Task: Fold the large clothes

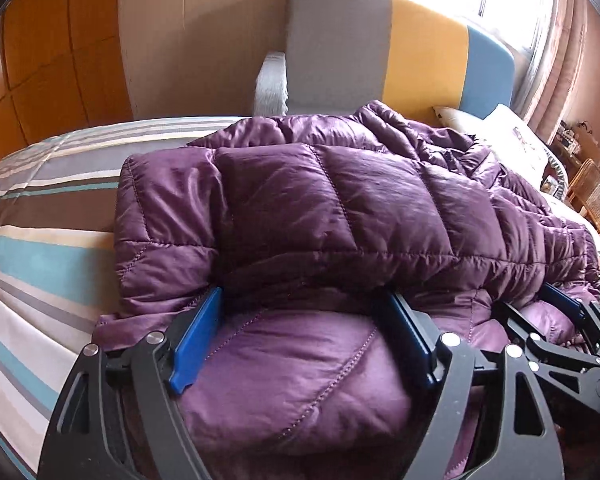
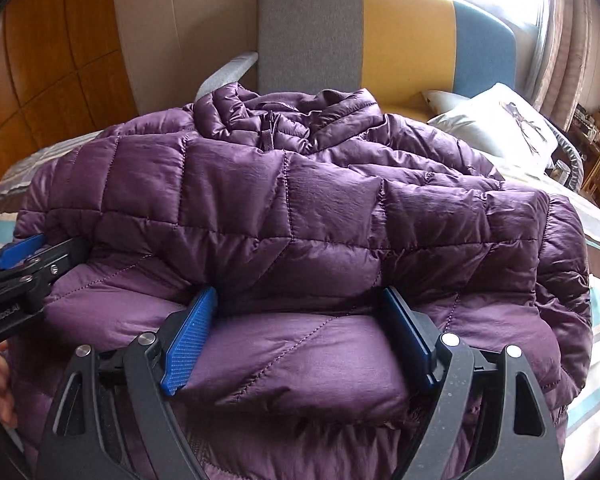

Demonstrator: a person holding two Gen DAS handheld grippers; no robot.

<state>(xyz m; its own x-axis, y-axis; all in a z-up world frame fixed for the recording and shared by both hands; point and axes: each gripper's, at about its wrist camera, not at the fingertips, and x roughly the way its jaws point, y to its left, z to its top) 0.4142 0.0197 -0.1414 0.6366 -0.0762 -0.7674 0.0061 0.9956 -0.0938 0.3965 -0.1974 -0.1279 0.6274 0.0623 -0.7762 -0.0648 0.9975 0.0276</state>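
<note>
A purple puffy coat is being folded on a striped bed.

Closest to the cameras, the left gripper point(image 1: 306, 336) is being held wide open, and a soft fold of the purple coat point(image 1: 340, 208) is sitting between its blue pads without being squeezed. Just beside it, the right gripper point(image 2: 300, 336) is being held wide open the same way, with coat puffing up between its blue pads point(image 2: 186, 336). The coat is being bunched up on the striped bedspread point(image 1: 32, 256). Farther back, a white pillow point(image 2: 500, 120) is lying, and behind it a grey, yellow and blue headboard point(image 2: 404, 36) is standing.
</note>
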